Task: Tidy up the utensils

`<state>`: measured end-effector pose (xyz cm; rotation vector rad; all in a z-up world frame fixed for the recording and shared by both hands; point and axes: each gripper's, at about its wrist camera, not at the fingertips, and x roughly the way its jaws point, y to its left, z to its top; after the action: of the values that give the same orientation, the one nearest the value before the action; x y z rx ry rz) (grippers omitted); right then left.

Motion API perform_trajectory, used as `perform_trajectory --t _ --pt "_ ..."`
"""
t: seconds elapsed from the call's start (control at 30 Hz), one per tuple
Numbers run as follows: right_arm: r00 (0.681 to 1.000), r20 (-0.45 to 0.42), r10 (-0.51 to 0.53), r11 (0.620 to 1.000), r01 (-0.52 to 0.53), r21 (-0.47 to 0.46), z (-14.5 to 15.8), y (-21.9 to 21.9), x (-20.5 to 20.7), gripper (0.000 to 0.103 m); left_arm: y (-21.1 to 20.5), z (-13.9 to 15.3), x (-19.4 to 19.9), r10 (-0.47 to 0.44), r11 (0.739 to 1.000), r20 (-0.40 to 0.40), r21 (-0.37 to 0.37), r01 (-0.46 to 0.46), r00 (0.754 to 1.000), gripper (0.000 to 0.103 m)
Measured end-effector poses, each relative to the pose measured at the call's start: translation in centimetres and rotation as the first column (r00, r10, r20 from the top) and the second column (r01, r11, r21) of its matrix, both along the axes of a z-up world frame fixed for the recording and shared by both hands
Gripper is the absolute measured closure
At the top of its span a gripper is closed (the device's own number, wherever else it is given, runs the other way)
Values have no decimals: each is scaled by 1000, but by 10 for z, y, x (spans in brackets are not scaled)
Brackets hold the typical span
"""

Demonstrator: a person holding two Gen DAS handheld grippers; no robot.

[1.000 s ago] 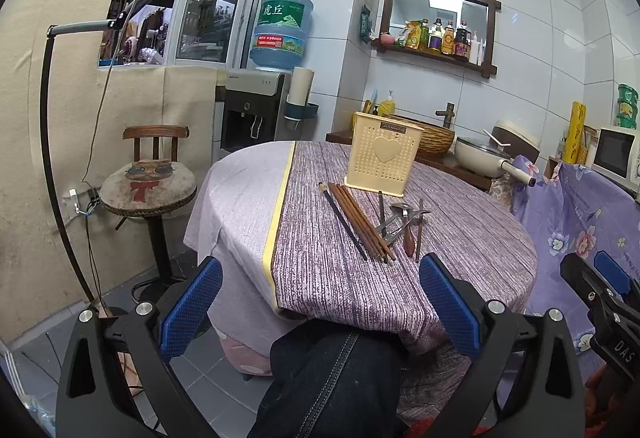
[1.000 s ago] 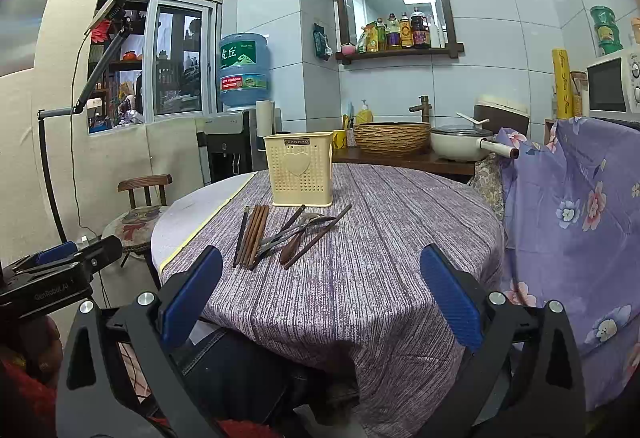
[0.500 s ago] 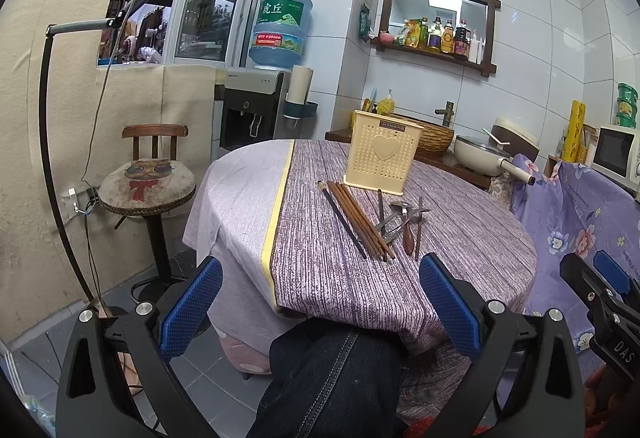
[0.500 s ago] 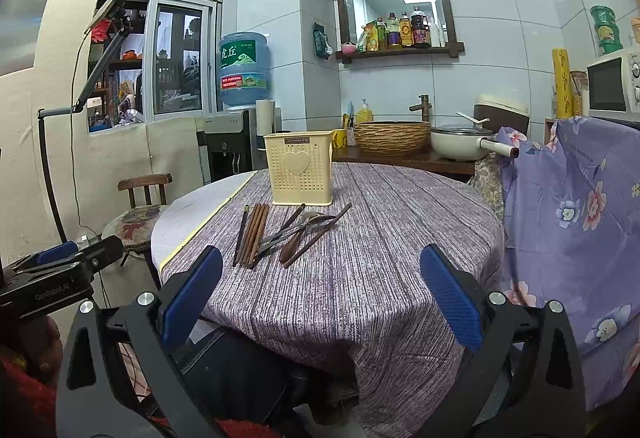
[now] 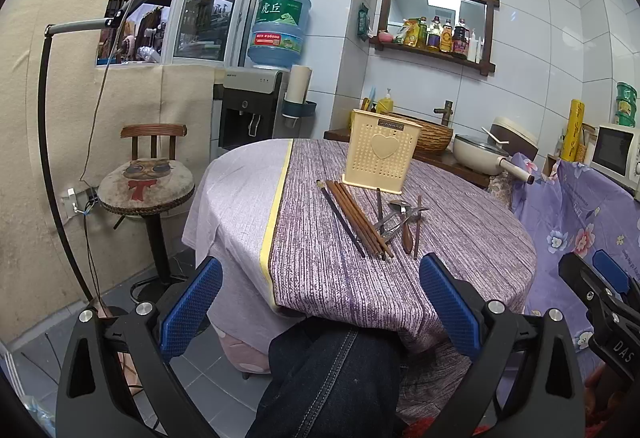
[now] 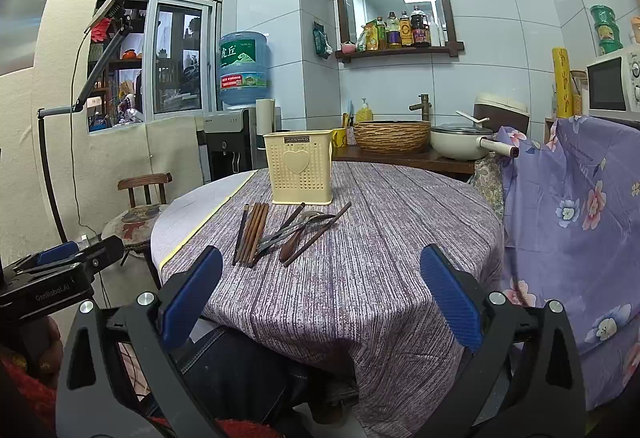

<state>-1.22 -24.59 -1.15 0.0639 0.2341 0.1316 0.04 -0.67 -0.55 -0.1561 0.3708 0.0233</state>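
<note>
A round desk (image 6: 400, 238) under a purple striped cloth carries a cream perforated utensil holder (image 6: 300, 168) with a heart on its front, standing upright. Just in front of the holder lie the utensils: a tight row of brown chopsticks (image 6: 254, 232) with one darker stick on their outer side, and beside them a loose crossed heap of metal spoons (image 6: 308, 218) and dark wooden-handled pieces. All of them lie flat on the cloth, outside the holder. The left gripper (image 5: 320, 302) is spread wide with nothing between its blue pads, held off the near edge of the desk above a denim-clad knee (image 5: 332, 378). The right gripper (image 6: 320, 298) is likewise wide and empty, short of the utensils and well apart from the holder. The left wrist view shows the pale bare strip of cloth left of the holder, a round stool (image 5: 146, 182) with a cat picture on its seat, and the right gripper's black body at the lower right edge. The right wrist view shows the holder nearly head-on, the flowered purple fabric (image 6: 580, 218) to the right of the desk in full, a microwave (image 6: 612, 84) above it, and the left gripper's body at the lower left, held by a hand in a red sleeve.
</note>
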Motion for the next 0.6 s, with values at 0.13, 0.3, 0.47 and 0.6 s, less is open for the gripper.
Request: perform_trajectory --t 0.13,0.3,0.47,0.6 --pt "1000 -1 1 1000 -1 0 0 0 0 5 0 0 0 0 1000 0 0 0 1000 5" --pt "1000 -1 1 1000 -1 0 0 0 0 5 0 0 0 0 1000 -1 0 0 1000 5" --pt "1000 -2 1 1000 -1 -1 -1 0 0 5 -1 0 0 0 1000 -1 0 0 1000 5" --pt "1000 -2 0 1000 0 0 -3 0 -1 5 0 0 0 1 1000 -1 0 -1 1000 5"
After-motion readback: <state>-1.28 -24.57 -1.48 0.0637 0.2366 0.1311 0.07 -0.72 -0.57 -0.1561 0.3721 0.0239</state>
